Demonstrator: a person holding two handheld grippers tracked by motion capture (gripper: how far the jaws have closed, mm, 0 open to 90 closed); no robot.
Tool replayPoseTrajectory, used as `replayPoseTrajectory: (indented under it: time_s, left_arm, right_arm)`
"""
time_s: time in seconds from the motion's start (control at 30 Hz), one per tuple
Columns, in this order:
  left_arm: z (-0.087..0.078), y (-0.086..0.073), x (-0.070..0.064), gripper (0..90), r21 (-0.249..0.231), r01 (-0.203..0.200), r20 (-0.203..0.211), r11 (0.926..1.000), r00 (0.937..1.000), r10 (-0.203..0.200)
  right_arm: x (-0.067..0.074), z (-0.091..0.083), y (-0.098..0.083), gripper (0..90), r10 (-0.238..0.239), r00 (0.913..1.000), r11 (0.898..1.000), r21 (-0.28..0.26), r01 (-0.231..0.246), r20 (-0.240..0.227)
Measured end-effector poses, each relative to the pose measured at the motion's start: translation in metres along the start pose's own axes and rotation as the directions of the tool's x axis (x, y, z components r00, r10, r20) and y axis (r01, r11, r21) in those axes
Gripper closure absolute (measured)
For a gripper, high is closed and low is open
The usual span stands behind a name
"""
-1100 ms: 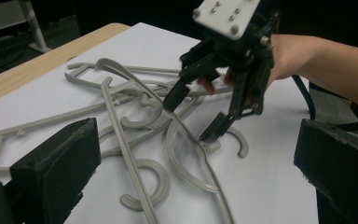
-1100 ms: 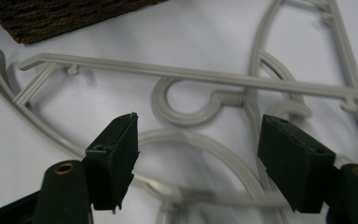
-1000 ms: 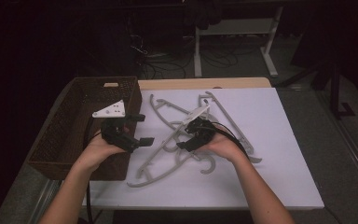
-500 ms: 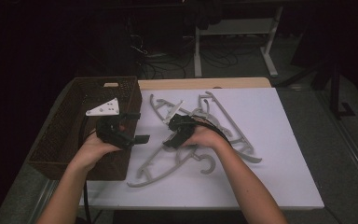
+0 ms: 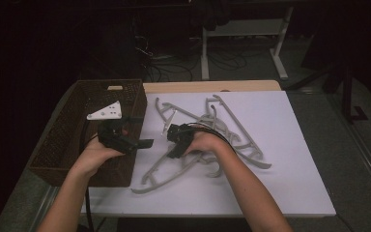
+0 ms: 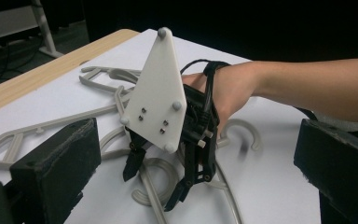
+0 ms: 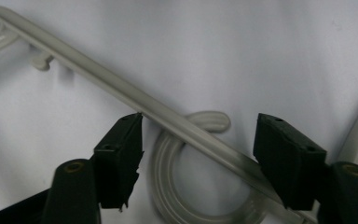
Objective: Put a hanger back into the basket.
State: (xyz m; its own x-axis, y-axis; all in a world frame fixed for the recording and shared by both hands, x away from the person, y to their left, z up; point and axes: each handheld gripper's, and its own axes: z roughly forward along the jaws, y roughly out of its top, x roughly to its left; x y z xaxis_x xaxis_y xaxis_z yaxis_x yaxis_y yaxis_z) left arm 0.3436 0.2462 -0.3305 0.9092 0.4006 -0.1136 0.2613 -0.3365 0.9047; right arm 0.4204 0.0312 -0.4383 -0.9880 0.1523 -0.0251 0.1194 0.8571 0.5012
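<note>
A person works two handheld grippers over a white-covered table (image 5: pixel 290 188) strewn w/ grey plastic clothes hangers (image 5: pixel 232 128). The pile sits center to far-right of the sheet; one hanger (image 5: pixel 164 174) lies apart, angled toward the near-left edge.

The right gripper (image 5: pixel 174 145) is tipped down over the left side of the pile, its jaws released. In the right gripper view, those jaws straddle a straight hanger bar (image 7: pixel 135 100) that runs diagonally btwn them, w/ a curved hook (image 7: pixel 168 154) lying under the bar; the left jaw's tip is at the bar's edge, the right jaw stands clear of it, nothing gripped.

The left gripper (image 5: pixel 145 143) is held just beside the near-right corner of a dark wicker basket (image 5: pixel 67 135) at the table's left side, jaws pointing right toward the other hand. In the left gripper view its two jaws stand wide apart, released, w/ the right hand (image 6: pixel 228 93) and its gripper's grey three-cornered plate (image 6: pixel 156 93) framed btwn them. A black cable (image 6: pixel 209 88) wraps across the right wrist.

Far side of the table: a strip of bare wood edge (image 5: pixel 207 86), dark floor beyond.
</note>
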Motion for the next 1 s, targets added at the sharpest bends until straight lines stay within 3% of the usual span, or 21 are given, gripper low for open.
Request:
replayPoseTrajectory:
  time_s: [0.13,0.33,0.57,1.0]
  left_arm:
    - [-0.0002,-0.0002,0.0005,0.3,0.0,0.002,-0.002,1.0,1.0,-0.002]
    - [0.0003,-0.0006,0.0006,0.3,0.004,0.0,-0.002,1.0,1.0,0.0]
    - [0.0001,-0.0014,0.0009,0.3,0.005,0.003,-0.001,1.0,1.0,-0.003]
    - [0.0016,-0.0017,0.0001,0.3,0.007,0.001,0.002,1.0,1.0,-0.001]
  right_arm:
    - [-0.0018,-0.0003,-0.0009,35.6,-0.01,0.9999,1.0,-0.006,0.01,-0.009]
    - [-0.0025,0.0036,0.003,37.4,-0.07,0.9971,0.997,0.02,0.071,-0.03]
    - [-0.0044,0.0049,0.0025,44.5,-0.067,0.9959,0.998,0.012,0.068,-0.061]
    - [0.0003,0.0001,0.0019,55.5,-0.127,0.9892,0.991,0.025,0.129,-0.072]
